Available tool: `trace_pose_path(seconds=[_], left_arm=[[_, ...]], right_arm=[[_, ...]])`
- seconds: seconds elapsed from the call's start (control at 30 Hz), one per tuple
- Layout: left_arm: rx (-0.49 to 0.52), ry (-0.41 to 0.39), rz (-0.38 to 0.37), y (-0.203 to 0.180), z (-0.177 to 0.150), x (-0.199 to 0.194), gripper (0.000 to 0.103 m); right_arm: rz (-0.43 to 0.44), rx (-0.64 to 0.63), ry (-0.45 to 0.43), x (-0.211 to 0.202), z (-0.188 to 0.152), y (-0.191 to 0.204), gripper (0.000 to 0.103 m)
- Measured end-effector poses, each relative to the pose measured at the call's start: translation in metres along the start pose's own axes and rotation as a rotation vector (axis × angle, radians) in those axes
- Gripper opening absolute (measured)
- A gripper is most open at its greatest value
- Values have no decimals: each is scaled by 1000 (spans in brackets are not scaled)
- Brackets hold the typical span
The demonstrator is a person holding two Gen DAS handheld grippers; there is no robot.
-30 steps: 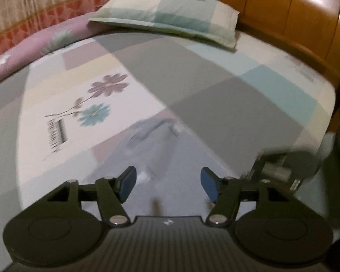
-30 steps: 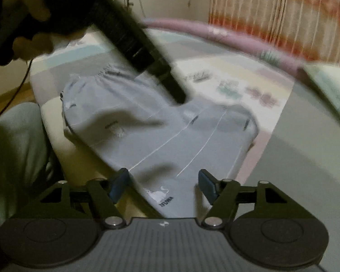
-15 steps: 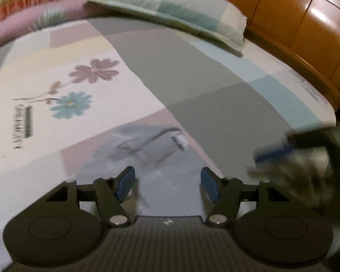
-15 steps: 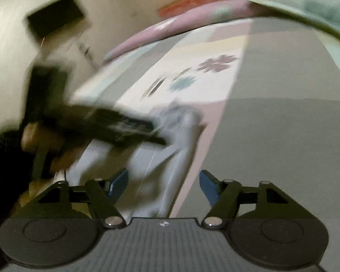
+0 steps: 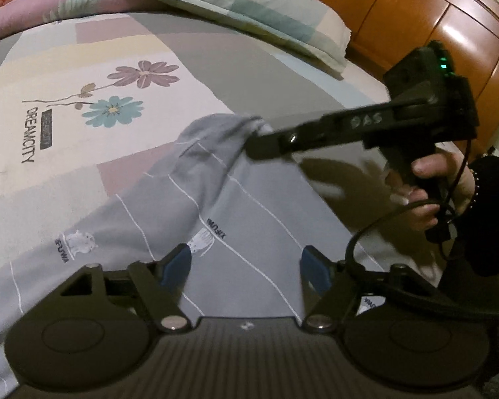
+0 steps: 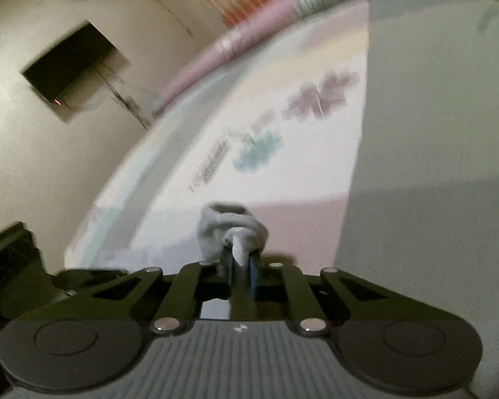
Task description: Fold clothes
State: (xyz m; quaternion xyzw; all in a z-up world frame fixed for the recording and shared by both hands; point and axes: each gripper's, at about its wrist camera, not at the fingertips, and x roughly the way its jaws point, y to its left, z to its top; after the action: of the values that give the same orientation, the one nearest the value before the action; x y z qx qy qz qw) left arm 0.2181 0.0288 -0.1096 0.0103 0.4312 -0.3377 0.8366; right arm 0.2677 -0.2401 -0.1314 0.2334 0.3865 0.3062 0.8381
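Observation:
A grey garment (image 5: 236,206) with thin white lines and small prints lies spread on the bed. In the left wrist view my left gripper (image 5: 246,264) hovers just above its near part, jaws opening, nothing between the blue pads. My right gripper (image 5: 256,139) reaches in from the right, held by a hand (image 5: 429,186), and pinches the garment's far end. In the right wrist view the right gripper (image 6: 240,257) has closed its jaws on a bunched grey fold of the garment (image 6: 233,226), lifted a little off the sheet.
The patchwork bed sheet (image 5: 123,76) with flower prints runs beyond the garment. A checked pillow (image 5: 249,10) lies at the head, against a wooden headboard (image 5: 415,16). A pink rolled quilt (image 5: 50,10) lines the far side. A dark wall panel (image 6: 73,69) shows left.
My right gripper swung in over the garment's far end and shut on a fold of it. The left gripper sank closer to the garment and its jaws widened slightly.

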Motion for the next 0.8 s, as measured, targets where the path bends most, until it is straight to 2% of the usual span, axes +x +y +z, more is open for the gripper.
trace_pose_path(seconds=[0.03, 0.1, 0.2, 0.27, 0.33, 0.37, 0.43, 0.47, 0.5, 0.53, 0.63, 0.8], left_arm=[[1, -2, 0, 1, 0, 0, 74], [0, -2, -5, 2, -1, -1, 74], [9, -3, -11, 3, -2, -1, 74], [19, -3, -9, 2, -3, -1, 74], [27, -3, -7, 1, -3, -1, 74], [27, -3, -6, 1, -4, -1, 74], [27, -1, -3, 0, -4, -1, 74], [28, 0, 0, -1, -4, -1, 74], [29, 0, 2, -1, -4, -1, 75], [31, 1, 7, -1, -4, -2, 75], [33, 0, 36, 0, -4, -9, 75], [50, -9, 103, 3, -1, -26, 75]], right_arm=[[-20, 2, -22, -5, 0, -1, 12], [-89, 70, -8, -5, 0, -14, 12], [-90, 101, 5, -17, 2, -25, 17], [-91, 29, -19, -22, 10, -18, 29], [-61, -66, -9, -13, 20, -6, 60], [-43, -115, -1, -8, 25, 0, 60], [-6, -214, 37, 8, 32, 12, 57], [7, -258, 85, 19, 33, 17, 49], [-25, -284, 121, 29, 34, 19, 18], [-74, -305, 151, 40, 34, 20, 14], [-183, -228, 87, 39, 46, 5, 11], [-81, -180, 20, -5, 43, 18, 16]])
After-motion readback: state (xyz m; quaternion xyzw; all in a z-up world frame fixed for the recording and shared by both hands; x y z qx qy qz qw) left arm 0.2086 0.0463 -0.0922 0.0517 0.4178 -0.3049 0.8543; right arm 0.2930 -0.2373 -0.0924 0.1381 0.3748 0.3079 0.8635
